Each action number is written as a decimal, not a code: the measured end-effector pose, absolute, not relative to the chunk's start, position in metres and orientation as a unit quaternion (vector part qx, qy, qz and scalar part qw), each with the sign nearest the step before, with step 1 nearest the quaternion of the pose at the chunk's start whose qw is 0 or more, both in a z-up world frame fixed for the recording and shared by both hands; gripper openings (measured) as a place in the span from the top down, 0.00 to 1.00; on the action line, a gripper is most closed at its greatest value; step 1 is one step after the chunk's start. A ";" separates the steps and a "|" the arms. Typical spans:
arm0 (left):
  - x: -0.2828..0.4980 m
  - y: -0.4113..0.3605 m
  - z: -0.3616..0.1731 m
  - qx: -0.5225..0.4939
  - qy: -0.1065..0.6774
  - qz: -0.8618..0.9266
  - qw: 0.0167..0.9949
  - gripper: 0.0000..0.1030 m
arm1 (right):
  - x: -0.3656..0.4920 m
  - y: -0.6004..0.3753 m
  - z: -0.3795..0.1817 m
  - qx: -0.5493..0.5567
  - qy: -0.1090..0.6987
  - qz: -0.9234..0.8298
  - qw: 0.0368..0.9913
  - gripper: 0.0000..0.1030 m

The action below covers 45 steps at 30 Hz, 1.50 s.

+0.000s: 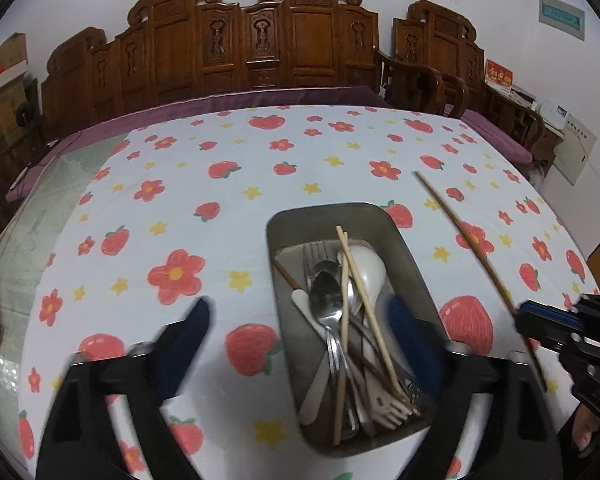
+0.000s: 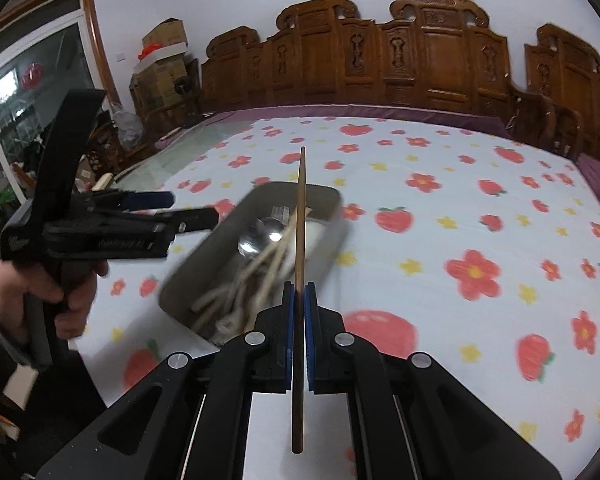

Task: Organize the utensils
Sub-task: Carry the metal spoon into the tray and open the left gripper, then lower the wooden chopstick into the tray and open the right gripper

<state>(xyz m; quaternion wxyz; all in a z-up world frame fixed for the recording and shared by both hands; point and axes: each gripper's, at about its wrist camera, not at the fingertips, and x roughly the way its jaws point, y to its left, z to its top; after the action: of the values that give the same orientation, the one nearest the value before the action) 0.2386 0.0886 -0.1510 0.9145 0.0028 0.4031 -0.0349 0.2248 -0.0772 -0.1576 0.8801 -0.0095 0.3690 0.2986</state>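
A grey metal tray [image 1: 288, 216] [image 2: 204, 256] on the flowered tablecloth holds pale chopsticks [image 1: 364, 300], metal spoons [image 1: 326, 300], a fork and white plastic utensils. My right gripper [image 2: 299, 292] [image 1: 518, 316] is shut on a dark brown chopstick [image 2: 300, 220] [image 1: 460, 232], held above the cloth to the right of the tray. My left gripper [image 1: 300, 320] [image 2: 188, 208] is open and empty, hovering over the tray's near left side, with its right finger above the tray.
The table [image 1: 220, 152] is covered with a white cloth printed with strawberries and flowers. Carved wooden chairs [image 1: 260, 40] stand behind it. Cardboard boxes [image 2: 164, 56] and a glass door [image 2: 32, 92] are at the left.
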 end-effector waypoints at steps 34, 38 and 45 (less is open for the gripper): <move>0.219 0.147 -0.124 0.003 0.381 -0.013 0.925 0.07 | 0.274 0.017 -0.209 0.010 0.451 0.293 0.843 0.93; 0.218 0.147 -0.124 0.004 0.382 -0.012 0.924 0.08 | 0.271 0.018 -0.208 0.001 0.446 0.301 0.843 0.92; 0.216 0.143 -0.125 -0.001 0.380 -0.013 0.925 0.07 | 0.262 0.006 -0.192 -0.014 0.415 0.310 0.855 0.92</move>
<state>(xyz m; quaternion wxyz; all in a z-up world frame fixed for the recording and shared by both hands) 0.2160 0.1431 -0.1247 0.9248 -0.0005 0.3803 -0.0128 0.2622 0.0058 -0.1923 0.8552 -0.0140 0.4153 0.3098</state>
